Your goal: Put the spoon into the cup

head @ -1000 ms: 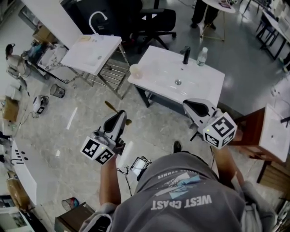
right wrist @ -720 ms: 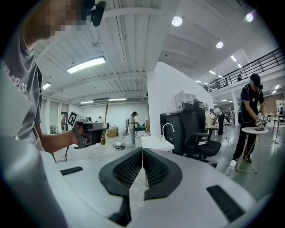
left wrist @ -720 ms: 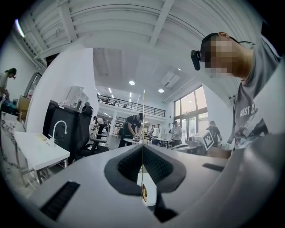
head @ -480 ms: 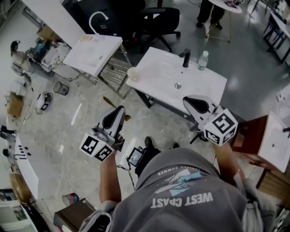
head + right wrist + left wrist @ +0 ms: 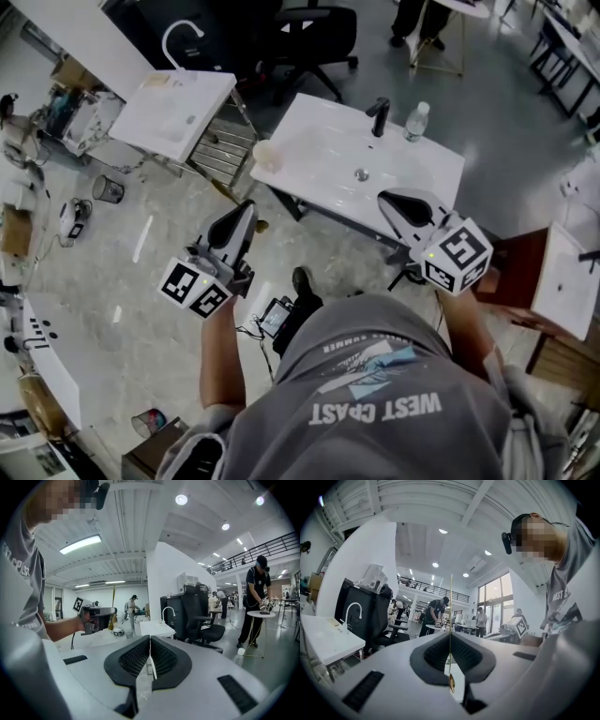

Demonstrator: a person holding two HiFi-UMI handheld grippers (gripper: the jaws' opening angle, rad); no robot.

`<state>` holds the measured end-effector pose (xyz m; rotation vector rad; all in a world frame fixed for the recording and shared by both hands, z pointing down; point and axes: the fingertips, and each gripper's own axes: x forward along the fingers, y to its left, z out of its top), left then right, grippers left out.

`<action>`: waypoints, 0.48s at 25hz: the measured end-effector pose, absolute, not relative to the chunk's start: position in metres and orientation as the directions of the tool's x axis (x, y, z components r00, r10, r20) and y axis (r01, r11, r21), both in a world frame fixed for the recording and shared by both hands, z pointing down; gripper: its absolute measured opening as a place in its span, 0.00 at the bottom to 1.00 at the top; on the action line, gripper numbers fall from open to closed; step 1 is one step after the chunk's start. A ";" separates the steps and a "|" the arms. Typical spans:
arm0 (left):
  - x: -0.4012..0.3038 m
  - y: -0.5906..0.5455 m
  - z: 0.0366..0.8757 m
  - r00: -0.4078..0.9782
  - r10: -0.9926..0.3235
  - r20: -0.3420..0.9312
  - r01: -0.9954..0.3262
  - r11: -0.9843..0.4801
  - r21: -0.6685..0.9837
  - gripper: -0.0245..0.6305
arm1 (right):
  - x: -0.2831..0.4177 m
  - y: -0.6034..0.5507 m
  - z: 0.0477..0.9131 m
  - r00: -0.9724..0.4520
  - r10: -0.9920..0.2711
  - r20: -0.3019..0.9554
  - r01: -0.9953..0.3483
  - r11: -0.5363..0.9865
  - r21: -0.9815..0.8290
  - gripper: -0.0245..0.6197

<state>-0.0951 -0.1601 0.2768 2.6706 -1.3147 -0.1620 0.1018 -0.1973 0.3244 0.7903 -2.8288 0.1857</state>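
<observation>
My left gripper [image 5: 246,210] is shut on a thin wooden spoon [image 5: 451,682], seen edge-on between its pads with the handle pointing up and the bowl low. In the right gripper view the spoon [image 5: 113,603] stands upright in the left gripper [image 5: 96,616]. A pale cup [image 5: 267,155] stands on the near left corner of the white basin counter [image 5: 319,164], ahead of the left gripper. My right gripper [image 5: 388,201] is shut with nothing between its pads [image 5: 150,641], and it hovers over the basin counter's front edge.
A black faucet [image 5: 378,114] and a plastic bottle [image 5: 415,120] stand at the back of the basin counter. A second white sink [image 5: 173,108] with an arched tap is at the left, and a black office chair [image 5: 314,37] behind. A brown table [image 5: 520,281] is at the right. People stand in the background.
Both grippers have moved forward towards the white basin counter, which now lies closer. The spoon has stayed in the left gripper and both jaws have stayed closed.
</observation>
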 end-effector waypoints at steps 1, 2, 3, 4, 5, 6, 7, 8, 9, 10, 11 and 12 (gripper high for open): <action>-0.101 -0.165 0.277 0.610 -0.792 -0.024 -0.774 -0.603 0.191 0.04 | 0.097 -0.201 0.324 -0.835 -0.502 0.225 -0.528 0.847 -0.069 0.09; -0.107 -0.171 0.277 0.613 -0.790 -0.022 -0.773 -0.604 0.193 0.04 | 0.091 -0.205 0.324 -0.833 -0.505 0.226 -0.531 0.844 -0.070 0.09; -0.113 -0.177 0.278 0.615 -0.789 -0.019 -0.771 -0.606 0.196 0.04 | 0.086 -0.209 0.324 -0.831 -0.508 0.228 -0.535 0.842 -0.071 0.09; -0.118 -0.183 0.279 0.617 -0.787 -0.016 -0.769 -0.607 0.199 0.04 | 0.081 -0.213 0.324 -0.829 -0.511 0.229 -0.538 0.840 -0.072 0.09; -0.123 -0.189 0.281 0.621 -0.784 -0.013 -0.766 -0.610 0.201 0.04 | 0.077 -0.216 0.325 -0.826 -0.513 0.231 -0.541 0.838 -0.074 0.09; -0.126 -0.195 0.282 0.625 -0.781 -0.010 -0.763 -0.613 0.204 0.04 | 0.074 -0.220 0.326 -0.823 -0.516 0.235 -0.545 0.835 -0.076 0.09; -0.129 -0.201 0.283 0.629 -0.777 -0.008 -0.759 -0.617 0.207 0.04 | 0.071 -0.224 0.326 -0.820 -0.520 0.239 -0.550 0.831 -0.079 0.09; -0.132 -0.207 0.285 0.633 -0.774 -0.005 -0.756 -0.620 0.209 0.04 | 0.069 -0.228 0.327 -0.815 -0.525 0.244 -0.557 0.827 -0.081 0.09; -0.135 -0.214 0.286 0.638 -0.770 -0.003 -0.753 -0.624 0.211 0.04 | 0.067 -0.232 0.329 -0.811 -0.530 0.249 -0.563 0.822 -0.084 0.09; -0.137 -0.221 0.288 0.642 -0.767 -0.001 -0.749 -0.627 0.213 0.04 | 0.065 -0.236 0.330 -0.806 -0.534 0.254 -0.569 0.818 -0.086 0.09; -0.140 -0.227 0.289 0.646 -0.763 0.000 -0.745 -0.631 0.215 0.04 | 0.064 -0.240 0.332 -0.802 -0.538 0.259 -0.574 0.814 -0.087 0.09; -0.142 -0.232 0.290 0.651 -0.759 0.000 -0.741 -0.635 0.217 0.04 | 0.062 -0.242 0.333 -0.799 -0.541 0.263 -0.579 0.811 -0.088 0.09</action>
